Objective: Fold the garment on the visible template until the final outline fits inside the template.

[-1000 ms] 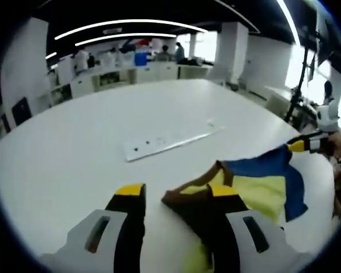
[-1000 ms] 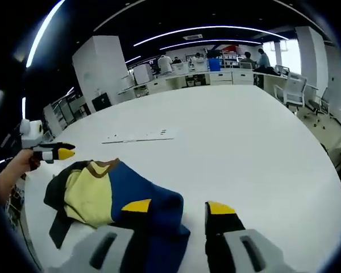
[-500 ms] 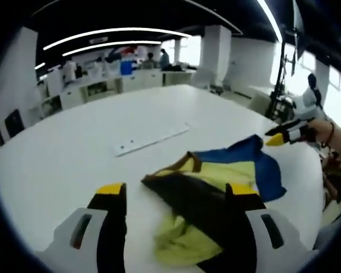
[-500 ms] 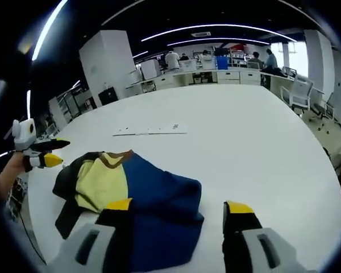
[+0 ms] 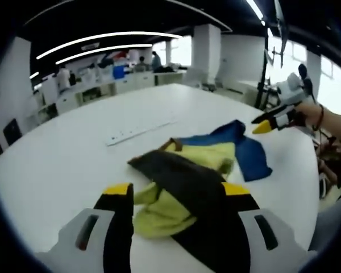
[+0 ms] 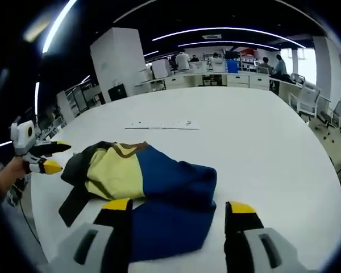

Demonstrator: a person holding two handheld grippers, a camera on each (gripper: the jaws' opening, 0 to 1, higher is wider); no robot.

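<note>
A crumpled garment (image 5: 184, 170) in black, yellow-green and blue lies in a heap on the white table (image 5: 68, 148). My left gripper (image 5: 177, 192) stands open just in front of its black part, with cloth between the jaws' lines. In the right gripper view the garment (image 6: 153, 179) shows its blue side nearest, and my right gripper (image 6: 177, 207) is open over the blue edge. A flat pale template strip (image 5: 139, 131) lies beyond the garment, also the template strip (image 6: 162, 124). The right gripper (image 5: 268, 120) hangs in a hand at the garment's right, and the left gripper (image 6: 48, 157) to its left, jaws apart.
The table (image 6: 261, 142) is broad, with its rim close behind both grippers. A person's wrist (image 5: 321, 116) holds the far gripper. Chairs (image 6: 304, 96) stand past the table's right side. A stand (image 5: 267, 68) rises beyond the table. Desks and people fill the far background.
Both cameras have drawn back and sideways, so more of the garment shows in each view. Each gripper now sits a little off the cloth's edge rather than at it.
</note>
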